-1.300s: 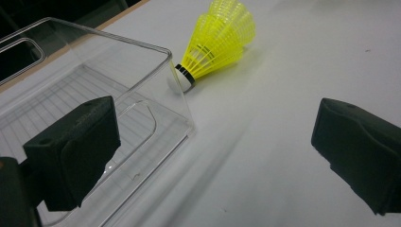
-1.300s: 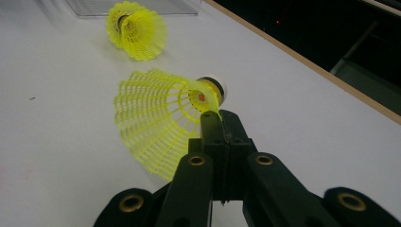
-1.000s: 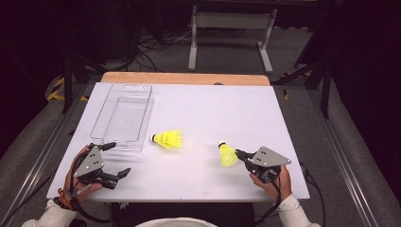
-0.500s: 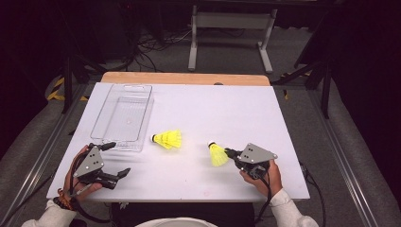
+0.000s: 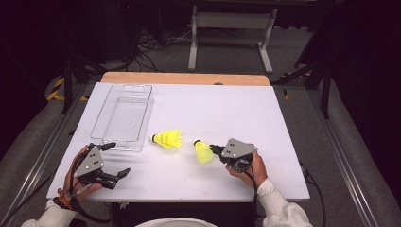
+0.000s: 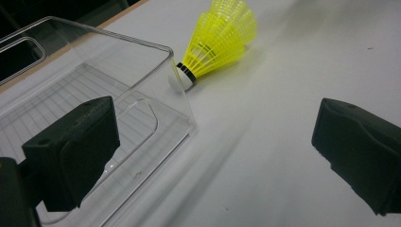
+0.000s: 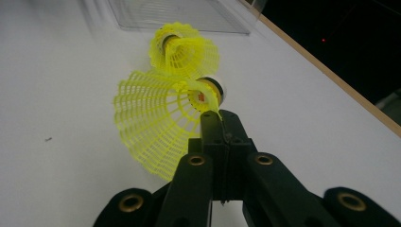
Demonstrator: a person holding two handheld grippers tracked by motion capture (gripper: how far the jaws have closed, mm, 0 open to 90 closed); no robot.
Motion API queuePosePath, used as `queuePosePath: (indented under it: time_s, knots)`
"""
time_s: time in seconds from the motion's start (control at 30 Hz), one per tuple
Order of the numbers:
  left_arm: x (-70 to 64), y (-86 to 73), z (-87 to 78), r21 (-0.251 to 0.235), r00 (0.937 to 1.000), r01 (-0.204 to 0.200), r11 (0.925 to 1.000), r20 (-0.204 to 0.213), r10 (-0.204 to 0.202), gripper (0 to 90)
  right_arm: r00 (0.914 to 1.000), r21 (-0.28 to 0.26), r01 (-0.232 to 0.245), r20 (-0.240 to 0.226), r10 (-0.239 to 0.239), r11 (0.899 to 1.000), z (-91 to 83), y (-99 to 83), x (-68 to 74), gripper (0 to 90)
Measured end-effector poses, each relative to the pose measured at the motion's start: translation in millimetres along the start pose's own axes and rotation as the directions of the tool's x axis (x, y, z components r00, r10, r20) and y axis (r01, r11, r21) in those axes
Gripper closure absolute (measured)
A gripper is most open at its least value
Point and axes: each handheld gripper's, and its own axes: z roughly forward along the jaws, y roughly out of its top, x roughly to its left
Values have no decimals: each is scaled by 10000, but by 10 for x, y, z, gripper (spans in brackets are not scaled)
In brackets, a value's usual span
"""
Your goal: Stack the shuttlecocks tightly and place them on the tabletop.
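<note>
My right gripper [image 5: 213,150] has its jaws pressed together on the rim of one yellow shuttlecock's [image 5: 203,151] skirt. In the right gripper view the thin plastic edge is pinched between the two black jaws, and the cork end points away from me. In the high view this shuttlecock is near the front middle of the table [image 5: 283,142], to the right of the second shuttlecock [image 5: 168,139] and close to it, but the two do not touch. I cannot tell if the held one is lifted from the table or rests on it.

The second shuttlecock lies on its side on the white table, just beside the near right corner of the clear tray [image 5: 144,116]. In the left gripper view its white cork is very close to the tray wall; if it touches, I cannot say.

My left gripper [image 5: 119,160] is at the front left, near the front end of the tray, with its jaws spread wide and nothing between them.

I judge that the work is to put both shuttlecocks into the tray. The tray holds nothing, so no shuttlecock is placed yet. The first one is gripped, and this is the only part done. What is left, I think: to carry it over the tray, release it, and then do the same with the second one.
</note>
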Motion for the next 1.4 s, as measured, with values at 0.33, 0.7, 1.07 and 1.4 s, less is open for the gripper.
queuePosePath:
  time_s: [0.33,0.7,1.07,1.4]
  knots:
    - [4,-6,-2,-5,10000,38,10000,22,-38,24,9962,-26,450,-749,-451,9990,363,97,-24,900]
    - [1,-6,-3,-5,10000,18,10000,56,-18,24,9910,108,565,-1218,-548,9983,623,108,-118,900]
    - [2,-11,13,50,9999,21,10000,147,-21,25,9919,562,174,-1266,-101,9983,821,70,-192,893]
    - [-1,-7,4,21,9998,-101,9999,185,100,25,9962,1327,16,-860,99,9912,896,35,-196,753]
